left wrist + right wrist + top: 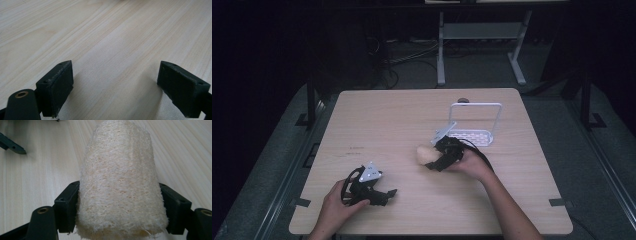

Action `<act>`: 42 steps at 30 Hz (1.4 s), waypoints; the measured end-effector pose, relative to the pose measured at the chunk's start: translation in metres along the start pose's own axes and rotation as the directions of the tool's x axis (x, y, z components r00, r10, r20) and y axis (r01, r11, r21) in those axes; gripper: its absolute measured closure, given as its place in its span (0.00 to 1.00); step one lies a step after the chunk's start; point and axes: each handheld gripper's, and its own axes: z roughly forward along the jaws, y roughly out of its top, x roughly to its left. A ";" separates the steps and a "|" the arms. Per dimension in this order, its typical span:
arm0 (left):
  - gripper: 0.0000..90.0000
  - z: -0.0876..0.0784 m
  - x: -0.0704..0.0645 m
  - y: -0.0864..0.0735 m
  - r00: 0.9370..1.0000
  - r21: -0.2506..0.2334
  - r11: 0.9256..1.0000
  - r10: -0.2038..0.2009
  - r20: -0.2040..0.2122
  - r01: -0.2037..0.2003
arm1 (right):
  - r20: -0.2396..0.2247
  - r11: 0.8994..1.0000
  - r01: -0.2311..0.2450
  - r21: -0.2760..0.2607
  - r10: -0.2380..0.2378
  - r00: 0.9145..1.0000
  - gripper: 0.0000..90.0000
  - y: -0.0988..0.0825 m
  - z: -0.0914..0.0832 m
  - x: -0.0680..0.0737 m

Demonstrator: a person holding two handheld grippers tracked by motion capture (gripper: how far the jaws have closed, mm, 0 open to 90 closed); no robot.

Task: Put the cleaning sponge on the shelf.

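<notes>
High view: right gripper [430, 162] has the loofah [424, 153] clamped, centre of frame, just left of the white rack [476, 125] at centre right. Right gripper view confirms it: both jaws press the loofah's [120, 187] flanks and the fibre fills the gap between them. It looks low over the table, maybe touching; contact can't be told.

Left gripper [384, 194] sits at lower left, well apart from the loofah. Left gripper view: jaws spread wide, bare wood between them, holding nothing.

Progress, as a judgement: the grasp is done and looks secure. Left to do is the carry and placement. The rack is the likely target, since it is the only other thing on the table, and it looks unloaded. Left gripper looks idle.

Surface: light wood-grain table [377, 125], flat and matte, small dark marks at centre left. Grey tabs at the lower left and lower right edges.

Room: dark. A white stand's legs [441, 50] and a tangle of cables [404, 57] are on the floor beyond the table's top edge. Dark frame posts stand either side of the table.
</notes>
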 end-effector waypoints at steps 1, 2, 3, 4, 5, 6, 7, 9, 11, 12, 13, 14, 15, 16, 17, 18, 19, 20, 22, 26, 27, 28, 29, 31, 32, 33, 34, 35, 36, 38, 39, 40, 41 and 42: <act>0.14 0.000 0.000 0.000 1.000 0.000 1.000 0.000 0.000 0.000 | 0.001 1.000 -0.007 -0.005 0.007 1.000 0.30 -0.002 -0.002 0.000; 0.14 0.000 0.000 0.000 1.000 0.000 1.000 0.000 0.000 0.000 | 0.003 1.000 -0.017 -0.012 0.017 1.000 0.30 -0.004 -0.004 0.000; 0.14 0.000 0.000 0.000 1.000 0.000 1.000 0.000 0.000 0.000 | 0.004 1.000 -0.024 -0.016 0.024 1.000 0.30 -0.005 -0.006 0.001; 0.14 0.000 0.000 0.000 1.000 0.000 1.000 0.000 0.000 0.000 | 0.007 1.000 -0.020 -0.022 0.021 1.000 0.30 -0.007 -0.008 0.000; 0.14 0.000 0.000 0.000 1.000 0.000 1.000 0.000 0.000 0.000 | 0.008 0.999 -0.031 -0.028 0.031 0.999 0.30 -0.009 -0.009 0.001; 0.14 0.000 0.000 0.000 1.000 0.001 1.000 0.000 0.000 0.000 | 0.013 0.999 -0.034 -0.031 0.035 0.999 0.30 -0.010 -0.011 0.001; 0.14 0.000 0.000 0.000 1.000 0.000 1.000 0.000 0.000 0.000 | 0.017 0.999 -0.038 -0.032 0.038 0.999 0.30 -0.012 -0.013 0.001; 0.14 0.000 0.000 0.000 1.000 -0.002 1.000 0.000 0.000 0.000 | 0.023 0.998 -0.047 -0.037 0.048 0.999 0.30 -0.015 -0.016 0.001; 0.14 0.000 0.000 0.000 1.000 -0.003 1.000 0.002 -0.002 -0.002 | 0.028 0.998 -0.050 -0.042 0.051 0.998 0.31 -0.017 -0.019 0.001; 0.14 0.000 0.000 0.000 1.000 -0.003 1.000 0.001 -0.003 -0.001 | 0.029 0.998 -0.051 -0.048 0.053 0.998 0.31 -0.018 -0.021 0.001; 0.14 0.000 0.000 0.000 1.000 -0.002 1.000 -0.001 0.000 0.001 | 0.035 0.997 -0.053 -0.050 0.055 0.998 0.31 -0.020 -0.023 0.001; 0.14 0.000 0.000 0.000 1.000 -0.005 1.000 -0.004 0.000 0.004 | 0.039 0.997 -0.054 -0.057 0.056 0.998 0.30 -0.021 -0.024 0.001; 0.14 0.000 0.000 0.000 1.000 -0.003 1.000 -0.002 0.000 0.002 | 0.039 0.996 -0.060 -0.064 0.063 0.997 0.31 -0.023 -0.026 0.001; 0.14 0.000 0.000 0.000 1.000 0.001 1.000 0.002 0.000 -0.002 | 0.045 0.996 -0.060 -0.069 0.063 0.997 0.30 -0.024 -0.028 0.001; 0.14 0.000 0.000 0.000 1.000 0.002 1.000 0.004 0.000 -0.004 | 0.050 0.995 -0.066 -0.072 0.070 0.996 0.30 -0.026 -0.030 0.001; 0.14 0.000 0.000 0.000 1.000 0.003 1.000 0.005 0.000 -0.005 | 0.053 0.995 -0.067 -0.077 0.071 0.996 0.31 -0.027 -0.031 0.001; 0.14 0.000 0.000 0.000 1.000 0.003 1.000 0.005 0.000 -0.005 | 0.054 0.994 -0.079 -0.082 0.084 0.995 0.30 -0.028 -0.033 0.001; 0.14 0.000 0.000 0.000 1.000 0.003 1.000 0.004 0.000 -0.004 | 0.060 0.993 -0.079 -0.088 0.084 0.995 0.31 -0.029 -0.035 0.001; 0.14 0.000 0.000 0.000 1.000 0.002 1.000 0.003 -0.002 -0.003 | 0.074 0.993 -0.083 -0.089 0.090 0.993 0.31 -0.032 -0.038 0.000; 0.14 0.000 0.000 0.000 1.000 0.002 1.000 0.002 -0.004 -0.002 | 0.108 0.992 -0.094 -0.088 0.103 0.989 0.31 -0.037 -0.044 -0.001; 0.14 0.000 0.000 0.000 1.000 0.002 1.000 0.001 -0.004 -0.001 | 0.112 0.991 -0.101 -0.093 0.111 0.987 0.31 -0.039 -0.045 -0.002; 0.14 0.000 0.000 0.000 1.000 0.002 1.000 0.001 -0.005 -0.001 | 0.115 0.990 -0.106 -0.098 0.117 0.986 0.31 -0.040 -0.047 -0.002; 0.14 0.000 0.000 0.000 1.000 0.003 1.000 0.001 -0.005 -0.001 | 0.117 0.989 -0.109 -0.100 0.121 0.986 0.31 -0.042 -0.048 -0.003; 0.14 0.000 0.001 0.000 1.000 0.003 1.000 0.001 -0.005 -0.001 | 0.124 0.988 -0.117 -0.104 0.129 0.984 0.31 -0.044 -0.050 -0.004; 0.14 0.000 0.001 0.000 1.000 0.003 1.000 0.000 -0.005 0.000 | 0.125 0.988 -0.116 -0.105 0.129 0.984 0.31 -0.046 -0.051 -0.005; 0.14 0.000 0.000 0.000 1.000 0.003 1.000 0.000 -0.005 0.000 | 0.129 0.987 -0.120 -0.104 0.133 0.983 0.31 -0.046 -0.053 -0.006; 0.14 0.000 0.001 0.000 1.000 0.003 1.000 0.001 -0.005 -0.001 | 0.131 0.987 -0.124 -0.105 0.137 0.982 0.31 -0.047 -0.054 -0.006; 0.14 0.000 0.000 0.000 1.000 0.003 1.000 0.000 -0.005 0.000 | 0.137 0.986 -0.124 -0.108 0.138 0.981 0.31 -0.048 -0.055 -0.007; 0.14 0.000 0.000 0.000 1.000 0.002 1.000 0.000 -0.005 0.000 | 0.139 0.986 -0.130 -0.107 0.144 0.980 0.31 -0.049 -0.056 -0.008; 0.14 0.000 0.000 0.000 1.000 0.003 1.000 0.001 -0.005 -0.001 | 0.146 0.985 -0.135 -0.110 0.150 0.978 0.31 -0.051 -0.058 -0.010; 0.14 0.000 0.000 0.000 1.000 0.003 1.000 0.001 -0.005 -0.001 | 0.151 0.984 -0.141 -0.111 0.157 0.976 0.31 -0.052 -0.059 -0.011; 0.14 0.000 0.000 0.000 1.000 0.003 1.000 0.001 -0.006 -0.001 | 0.154 0.983 -0.144 -0.109 0.160 0.975 0.31 -0.053 -0.060 -0.013; 0.14 0.000 0.000 0.000 1.000 0.003 1.000 0.001 -0.006 -0.001 | 0.159 0.983 -0.147 -0.113 0.164 0.974 0.31 -0.054 -0.060 -0.014; 0.14 0.000 0.000 0.000 1.000 0.003 1.000 0.001 -0.005 -0.001 | 0.164 0.982 -0.152 -0.114 0.170 0.972 0.31 -0.055 -0.061 -0.015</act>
